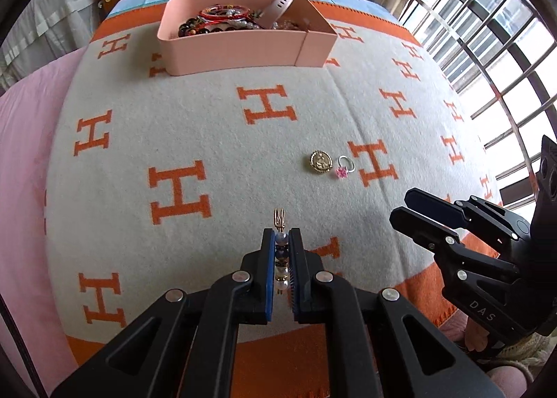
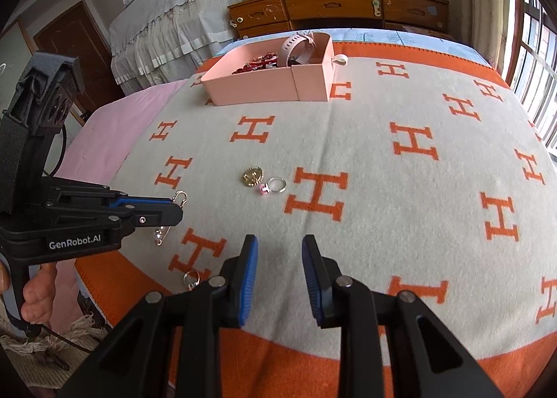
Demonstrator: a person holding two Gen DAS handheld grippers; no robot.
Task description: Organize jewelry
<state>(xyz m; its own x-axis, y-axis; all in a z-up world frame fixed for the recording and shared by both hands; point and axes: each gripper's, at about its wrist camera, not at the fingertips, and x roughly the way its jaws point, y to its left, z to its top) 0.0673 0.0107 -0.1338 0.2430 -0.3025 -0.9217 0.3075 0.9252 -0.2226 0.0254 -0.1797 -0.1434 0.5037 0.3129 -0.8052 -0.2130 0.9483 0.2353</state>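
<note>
Left tool point(image 1: 281, 241) steeply downward, clamped on beaded pin point(image 1: 281, 252); right tool point(image 2: 280, 241) part-open, empty.

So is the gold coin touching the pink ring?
Cannot tell. In both wrist views the coin and the ring lie side by side, very close, but neither view plainly shows a gap or contact.

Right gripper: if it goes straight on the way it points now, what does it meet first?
Most likely the bare blanket: the right gripper is open and empty and points down at plain cloth. The pink-stone ring and gold pendant lie farther on, slightly left.
</note>
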